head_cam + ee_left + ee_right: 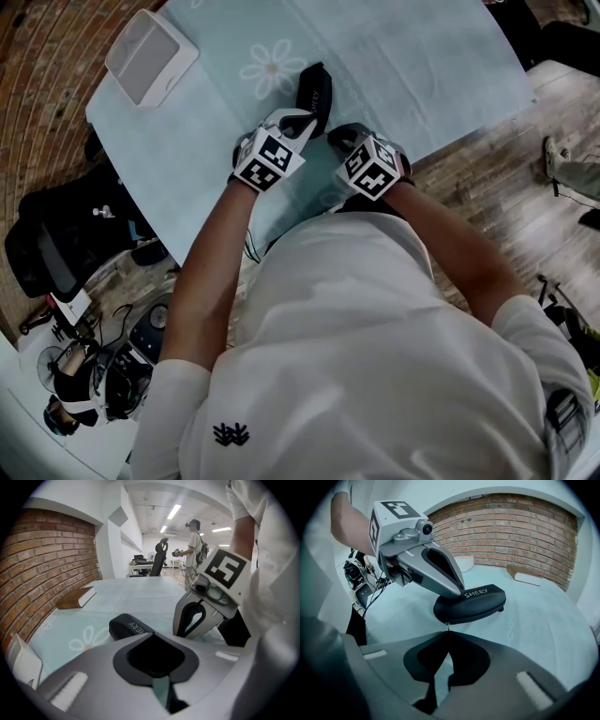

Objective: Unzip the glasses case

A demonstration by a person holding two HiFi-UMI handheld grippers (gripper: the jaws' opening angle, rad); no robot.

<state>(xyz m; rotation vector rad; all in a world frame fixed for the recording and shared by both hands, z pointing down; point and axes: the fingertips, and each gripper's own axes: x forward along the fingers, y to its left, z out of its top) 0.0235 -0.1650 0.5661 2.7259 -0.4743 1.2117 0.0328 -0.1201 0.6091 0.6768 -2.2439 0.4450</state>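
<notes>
Both shut: left claw atop glasses case, right claw pinching zipper pull.

Open tabletop far and right, crowded near the front edge.
Clear to pass over bare cloth beyond the glasses case and off to its right. Blocked up front by the left gripper resting on the case and the right gripper just beside its near end. Left side taken by a white box and a book.
</notes>
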